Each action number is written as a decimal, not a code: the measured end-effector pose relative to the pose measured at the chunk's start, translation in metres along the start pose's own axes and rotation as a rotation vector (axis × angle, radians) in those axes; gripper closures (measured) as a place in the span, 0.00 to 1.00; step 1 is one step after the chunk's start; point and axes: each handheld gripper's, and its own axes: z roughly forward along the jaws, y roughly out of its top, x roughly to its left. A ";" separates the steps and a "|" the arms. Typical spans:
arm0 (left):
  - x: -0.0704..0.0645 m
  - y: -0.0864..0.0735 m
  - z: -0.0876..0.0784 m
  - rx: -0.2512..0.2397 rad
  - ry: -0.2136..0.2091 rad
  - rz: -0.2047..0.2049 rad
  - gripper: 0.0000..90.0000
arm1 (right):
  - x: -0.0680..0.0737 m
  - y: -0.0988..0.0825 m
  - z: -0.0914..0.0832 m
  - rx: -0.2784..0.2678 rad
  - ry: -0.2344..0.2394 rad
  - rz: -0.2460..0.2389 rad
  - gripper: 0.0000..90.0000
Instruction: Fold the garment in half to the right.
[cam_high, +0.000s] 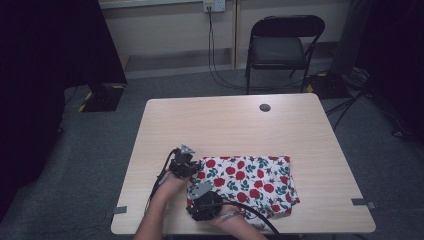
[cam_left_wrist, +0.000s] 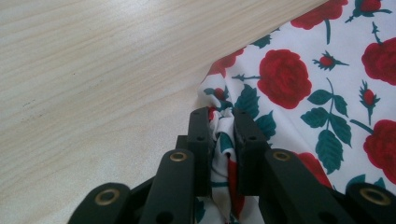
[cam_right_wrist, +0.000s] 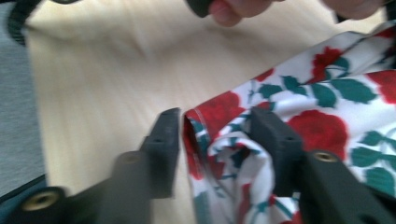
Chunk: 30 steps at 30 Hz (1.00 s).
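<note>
- Nearest the person, at the near left corner of a folded cloth (cam_high: 245, 185), white with red roses and green leaves, sits the right gripper (cam_high: 204, 204). In the right gripper view its two black jaws stand partly apart with a bunched corner of the cloth (cam_right_wrist: 224, 154) between them. The picture is blurred, and the jaws look not yet pressed onto the fabric.
- Just beyond it, at the far left corner of the cloth, sits the left gripper (cam_high: 186, 162). In the left gripper view its jaws are nearly together, clamped on a gathered pinch of the cloth (cam_left_wrist: 223, 140).
- Both grippers work the same left edge of the cloth, one corner each. From the jaws, the rest of the cloth spreads away to the person's right.
- The cloth lies flat, its long axis running left to right across the near half of the pale wooden table (cam_high: 225, 125). Its right end reaches near the table's front right.
- Judged from this, any lift turns on the right gripper's jaws closing on the near corner.
- Farther off, beyond the table, a dark folding chair (cam_high: 280, 45) stands on grey carpet.
</note>
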 end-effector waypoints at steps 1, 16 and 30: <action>0.000 0.000 0.000 -0.002 0.000 0.003 0.89 | 0.000 0.000 0.000 0.000 -0.013 -0.005 0.69; -0.001 -0.004 -0.001 -0.032 0.002 0.047 0.91 | -0.011 -0.001 -0.004 -0.028 -0.014 0.017 0.92; 0.007 -0.010 -0.027 -0.038 0.041 0.019 0.91 | -0.005 0.012 -0.011 -0.073 0.024 0.008 0.92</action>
